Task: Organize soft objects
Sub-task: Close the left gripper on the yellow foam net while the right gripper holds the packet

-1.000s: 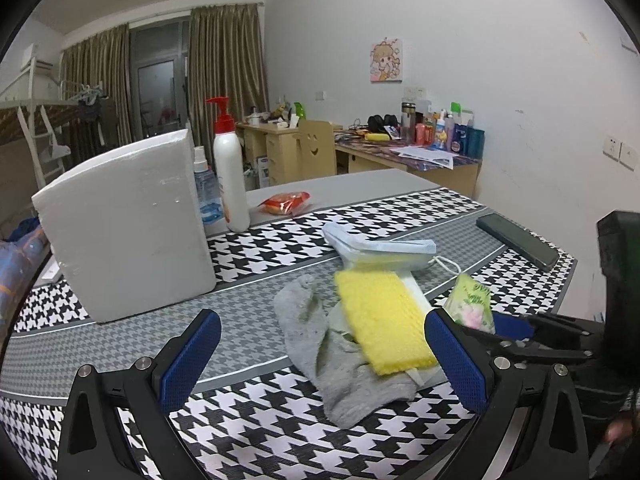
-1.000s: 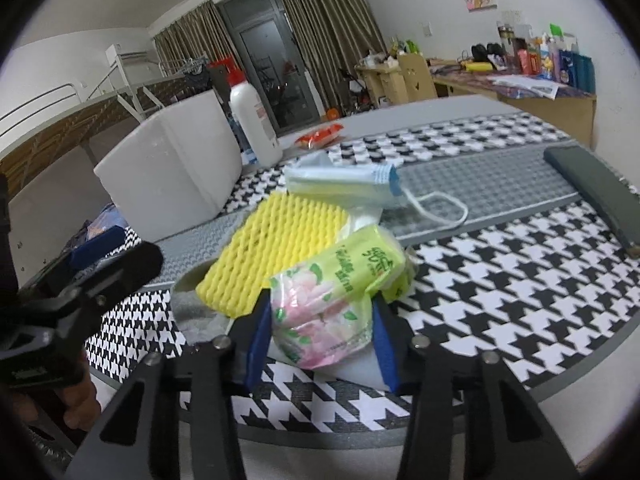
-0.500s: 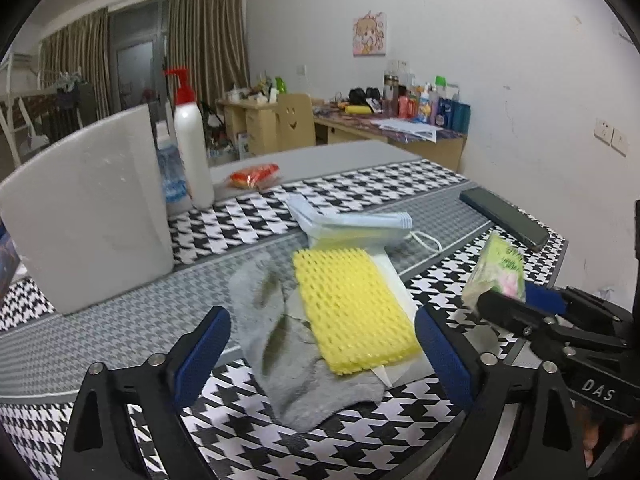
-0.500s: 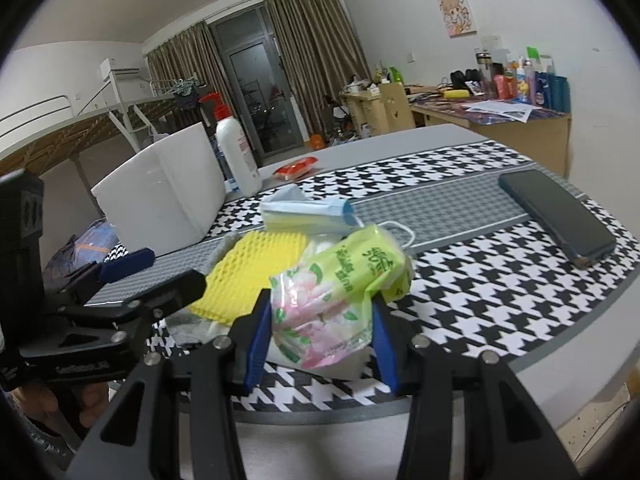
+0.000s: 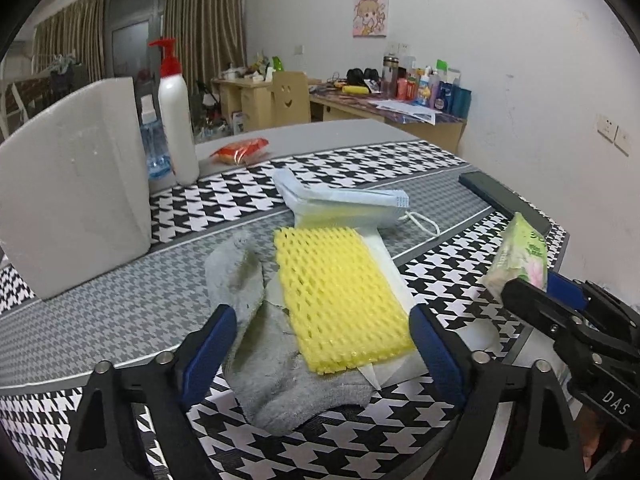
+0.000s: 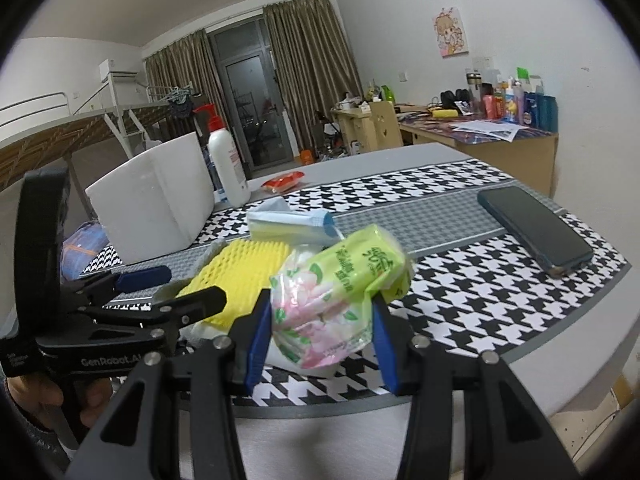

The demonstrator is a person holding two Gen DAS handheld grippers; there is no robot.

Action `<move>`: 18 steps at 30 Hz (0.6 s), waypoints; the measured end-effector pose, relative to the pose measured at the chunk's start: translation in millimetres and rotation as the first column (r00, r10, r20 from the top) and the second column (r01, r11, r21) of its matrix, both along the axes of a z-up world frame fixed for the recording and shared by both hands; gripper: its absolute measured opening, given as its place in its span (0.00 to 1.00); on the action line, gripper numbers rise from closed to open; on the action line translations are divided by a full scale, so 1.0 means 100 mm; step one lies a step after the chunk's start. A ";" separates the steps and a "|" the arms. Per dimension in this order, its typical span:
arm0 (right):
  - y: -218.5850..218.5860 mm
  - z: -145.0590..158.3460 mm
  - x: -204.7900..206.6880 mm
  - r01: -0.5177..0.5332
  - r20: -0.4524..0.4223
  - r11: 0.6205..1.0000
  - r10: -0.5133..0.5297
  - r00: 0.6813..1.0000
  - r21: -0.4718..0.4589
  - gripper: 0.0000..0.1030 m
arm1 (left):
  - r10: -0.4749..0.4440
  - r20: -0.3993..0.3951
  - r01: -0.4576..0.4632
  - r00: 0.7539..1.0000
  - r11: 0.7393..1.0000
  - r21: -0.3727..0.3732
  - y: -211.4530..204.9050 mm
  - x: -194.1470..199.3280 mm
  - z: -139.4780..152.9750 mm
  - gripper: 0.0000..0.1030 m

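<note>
A yellow foam net (image 5: 340,296) lies on a grey sock (image 5: 264,344) near the front of the houndstooth table (image 5: 432,156). Behind them sits a pack of blue face masks (image 5: 352,204). My left gripper (image 5: 320,344) straddles the foam net and sock; its jaws are closing, and the blue pads stand clear of both. My right gripper (image 6: 320,332) is shut on a green and pink tissue pack (image 6: 340,292), held above the table's front right corner. The tissue pack (image 5: 520,260) and the right gripper (image 5: 556,300) also show in the left wrist view.
A large white foam block (image 5: 76,188) stands at the left, with a white pump bottle (image 5: 176,116) and a water bottle (image 5: 154,148) behind it. An orange snack packet (image 5: 240,150) lies farther back. A dark phone (image 6: 536,228) rests near the right edge. A cluttered desk (image 6: 480,128) lines the far wall.
My left gripper has come forward and lower over the foam net and sock, its jaws narrowing. My right gripper has lifted the tissue pack and drawn back to the right.
</note>
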State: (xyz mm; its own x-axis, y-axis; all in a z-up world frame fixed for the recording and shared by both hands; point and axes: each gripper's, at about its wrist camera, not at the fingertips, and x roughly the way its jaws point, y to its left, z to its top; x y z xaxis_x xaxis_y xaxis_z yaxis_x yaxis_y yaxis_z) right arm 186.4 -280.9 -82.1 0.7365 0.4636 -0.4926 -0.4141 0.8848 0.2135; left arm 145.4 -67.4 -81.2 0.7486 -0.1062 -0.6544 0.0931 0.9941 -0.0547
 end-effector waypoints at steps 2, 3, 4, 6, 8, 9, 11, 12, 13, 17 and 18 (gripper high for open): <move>-0.03 0.00 0.00 0.008 -0.002 1.000 -0.008 1.000 0.003 0.49 | 0.000 -0.023 0.000 1.000 1.000 -0.012 0.00 0.04 -0.03 0.77; -0.04 0.00 0.00 0.010 -0.003 1.000 -0.010 1.000 0.007 0.49 | 0.001 -0.033 -0.001 0.999 1.000 -0.017 0.00 0.05 -0.04 0.72; -0.05 0.00 0.00 0.012 -0.003 1.000 -0.012 1.000 0.006 0.49 | 0.002 -0.048 -0.003 0.999 1.000 -0.020 0.00 0.06 -0.05 0.66; -0.05 0.00 -0.01 0.016 0.002 1.000 -0.016 1.000 0.002 0.49 | -0.007 -0.062 0.005 0.998 1.000 -0.030 -0.01 0.06 -0.06 0.58; -0.05 0.00 -0.02 0.016 0.006 1.000 -0.016 1.000 -0.001 0.49 | -0.009 -0.059 0.007 0.998 0.999 -0.033 -0.03 0.05 -0.06 0.52; -0.06 -0.01 -0.01 0.017 0.005 1.000 -0.017 1.000 -0.002 0.49 | -0.006 -0.054 0.005 0.999 1.000 -0.027 -0.04 0.05 -0.05 0.49; -0.07 -0.02 -0.01 0.020 0.002 1.000 -0.020 1.000 -0.002 0.49 | 0.001 -0.038 -0.002 0.999 1.000 -0.018 -0.05 0.03 -0.03 0.41; -0.08 -0.02 -0.01 0.022 0.002 1.000 -0.022 1.000 -0.002 0.49 | 0.000 -0.033 -0.001 0.999 1.000 -0.018 -0.06 0.03 -0.02 0.38; -0.09 -0.03 -0.01 0.023 0.002 1.000 -0.023 1.000 -0.003 0.49 | -0.002 -0.027 0.002 1.000 1.000 -0.020 -0.06 0.02 -0.01 0.35; -0.09 -0.04 -0.04 0.024 -0.001 1.000 -0.024 1.000 -0.008 0.49 | -0.016 0.001 0.016 1.000 1.000 -0.012 -0.10 -0.01 0.04 0.17; -0.10 -0.04 -0.04 0.025 -0.001 1.000 -0.025 1.000 -0.007 0.49 | -0.022 0.005 0.022 1.000 1.000 -0.008 -0.11 -0.01 0.05 0.12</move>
